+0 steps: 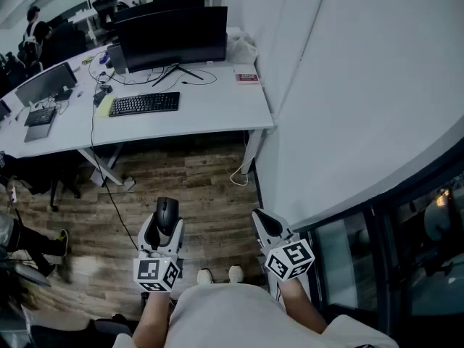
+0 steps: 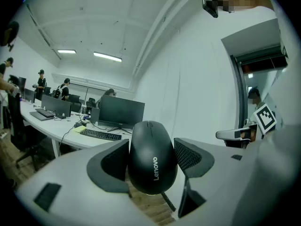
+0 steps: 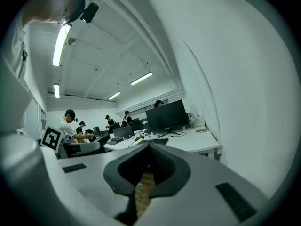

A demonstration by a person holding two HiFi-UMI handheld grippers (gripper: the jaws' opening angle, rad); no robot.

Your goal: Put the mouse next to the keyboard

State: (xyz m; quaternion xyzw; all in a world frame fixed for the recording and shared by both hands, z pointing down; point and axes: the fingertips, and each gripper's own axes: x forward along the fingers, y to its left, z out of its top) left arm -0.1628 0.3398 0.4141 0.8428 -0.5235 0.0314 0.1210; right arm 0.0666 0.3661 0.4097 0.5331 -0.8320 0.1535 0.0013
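Mouse (image 2: 153, 157): underside hidden between the left gripper (image 1: 165, 228) jaws. Desk (image 1: 217, 111): left end cut off by the head view's edge. Red-white card (image 1: 246, 77) beside monitor (image 1: 170, 38): print too small to read.

The person is wearing a pale off-white top (image 1: 217, 312) and white shoes (image 1: 205, 275). The light grey plastic left gripper (image 1: 166, 225) and right gripper (image 1: 262, 220) are showing dark ribbed pads (image 2: 188, 154), each carrying a white cube (image 1: 156, 272) with black square markers
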